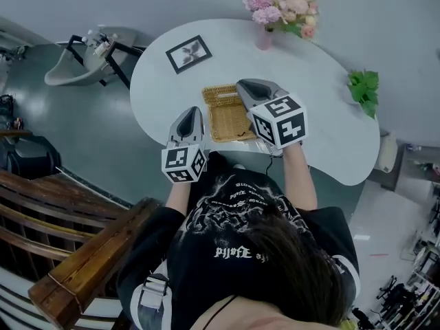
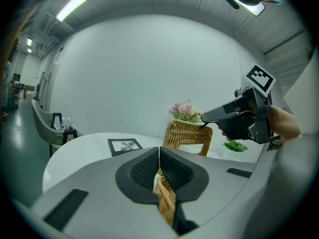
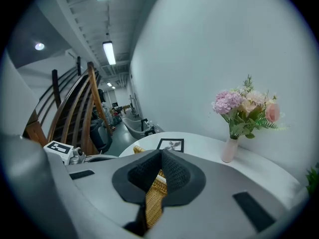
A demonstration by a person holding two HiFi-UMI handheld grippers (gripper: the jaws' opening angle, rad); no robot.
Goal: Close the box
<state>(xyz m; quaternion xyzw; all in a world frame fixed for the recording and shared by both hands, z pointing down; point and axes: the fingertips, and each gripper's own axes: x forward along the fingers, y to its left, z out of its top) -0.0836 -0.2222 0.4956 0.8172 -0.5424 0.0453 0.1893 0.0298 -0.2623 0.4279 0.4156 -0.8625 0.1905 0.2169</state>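
The wicker box [image 1: 225,124] sits mid-frame on the white table [image 1: 323,122]. It looks light, stiff and bumpy, so I think thin edges are best to pinch. My left gripper [image 2: 159,159] squeezes its near edge. My right gripper [image 3: 160,176] squeezes the upright lid [image 2: 188,133]. Flowers [image 1: 285,5] stand top right, above a grey floor [image 1: 82,129].

Right gripper [image 3: 161,156] jaws pressed together on a woven edge of the wicker box [image 3: 153,203], strip visible between the black pads and below them. Beyond: white table [image 3: 264,171], framed picture [image 3: 170,145] lying flat on it, pink vase of flowers [image 3: 245,106] at right. Left gripper [image 3: 75,154] with its marker cube low at left. Wooden stair railing [image 3: 75,103] behind it, ceiling lights [image 3: 109,52] overhead.
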